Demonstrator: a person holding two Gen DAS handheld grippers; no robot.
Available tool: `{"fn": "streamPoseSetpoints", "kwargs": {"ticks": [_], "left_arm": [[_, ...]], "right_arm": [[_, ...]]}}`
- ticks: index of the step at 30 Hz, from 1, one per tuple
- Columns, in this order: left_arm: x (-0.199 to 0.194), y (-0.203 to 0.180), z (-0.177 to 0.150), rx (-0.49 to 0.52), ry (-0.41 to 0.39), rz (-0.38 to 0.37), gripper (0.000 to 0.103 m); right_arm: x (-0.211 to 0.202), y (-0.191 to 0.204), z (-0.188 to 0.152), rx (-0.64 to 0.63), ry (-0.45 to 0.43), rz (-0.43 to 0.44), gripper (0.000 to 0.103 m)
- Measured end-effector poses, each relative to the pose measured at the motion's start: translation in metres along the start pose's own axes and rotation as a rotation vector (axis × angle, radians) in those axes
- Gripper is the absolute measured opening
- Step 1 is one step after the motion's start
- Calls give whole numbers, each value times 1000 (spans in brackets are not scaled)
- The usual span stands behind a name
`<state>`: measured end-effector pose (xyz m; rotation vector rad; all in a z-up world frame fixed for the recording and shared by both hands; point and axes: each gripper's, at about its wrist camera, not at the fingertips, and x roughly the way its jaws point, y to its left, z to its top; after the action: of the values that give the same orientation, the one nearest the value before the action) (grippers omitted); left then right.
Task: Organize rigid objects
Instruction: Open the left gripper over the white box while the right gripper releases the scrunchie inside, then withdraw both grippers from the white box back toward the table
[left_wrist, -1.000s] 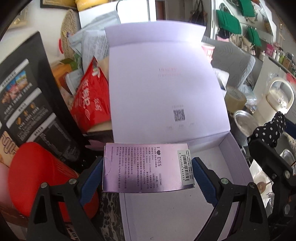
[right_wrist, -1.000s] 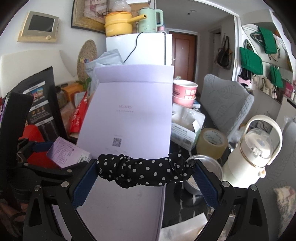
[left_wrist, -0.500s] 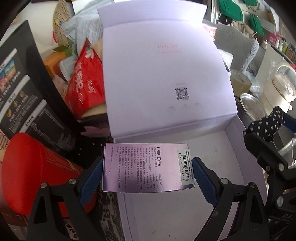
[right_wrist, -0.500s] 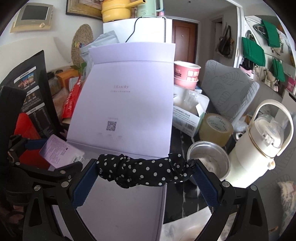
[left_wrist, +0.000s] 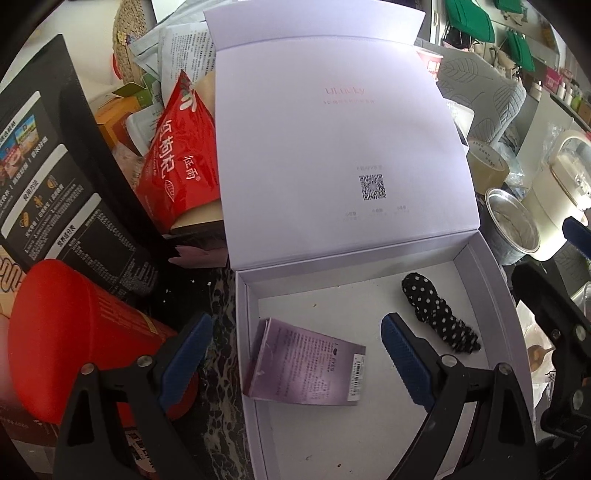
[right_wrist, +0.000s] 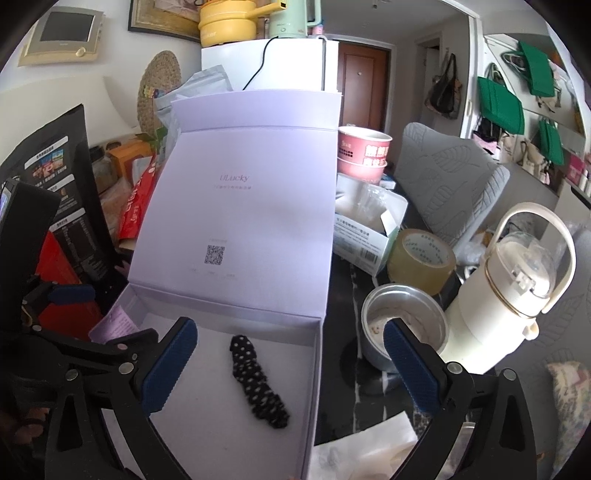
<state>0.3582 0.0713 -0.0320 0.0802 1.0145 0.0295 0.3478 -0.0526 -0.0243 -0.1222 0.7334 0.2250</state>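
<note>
Both tongs gape wide, holding nothing. Left tongs (left_wrist: 295, 354) hang over the near left part of the box (left_wrist: 491, 295), blue pads either side of the carton (left_wrist: 306, 369) but apart from it. Right tongs (right_wrist: 286, 363) hang over the near right part, above the scrunchie (right_wrist: 258, 380).

Carton: purple, printed text and barcode up, lies tilted inside the box with its left end leaning on the left wall. Scrunchie: black with white dots, lies flat on the box floor toward the right wall, well apart from the carton. Box lid (left_wrist: 332, 147) stands open at the back.

Progress, as a judgement: two items are in the box, so that part looks done. Left to do: probably more items, and perhaps straightening the carton and closing the lid; cannot tell which pieces are meant to go in.

Around the box on the tabletop (right_wrist: 343, 369): steel bowl (right_wrist: 402, 325), tape roll (right_wrist: 421, 258), white kettle (right_wrist: 517, 295) to the right; red tub (left_wrist: 74, 339), black bag (left_wrist: 48, 166), red pouch (left_wrist: 181, 155) to the left.
</note>
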Motion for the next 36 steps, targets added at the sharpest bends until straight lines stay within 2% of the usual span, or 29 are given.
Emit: {"fn": "streamPoseSetpoints", "kwargs": {"ticks": [17, 36], "left_arm": [[-40, 3, -1, -22, -76, -10, 94], [-139, 1, -17, -23, -229, -9, 94]], "right_arm": [[-28, -1, 7, 14, -51, -11, 102], [-116, 3, 11, 0, -173, -24, 102]]}}
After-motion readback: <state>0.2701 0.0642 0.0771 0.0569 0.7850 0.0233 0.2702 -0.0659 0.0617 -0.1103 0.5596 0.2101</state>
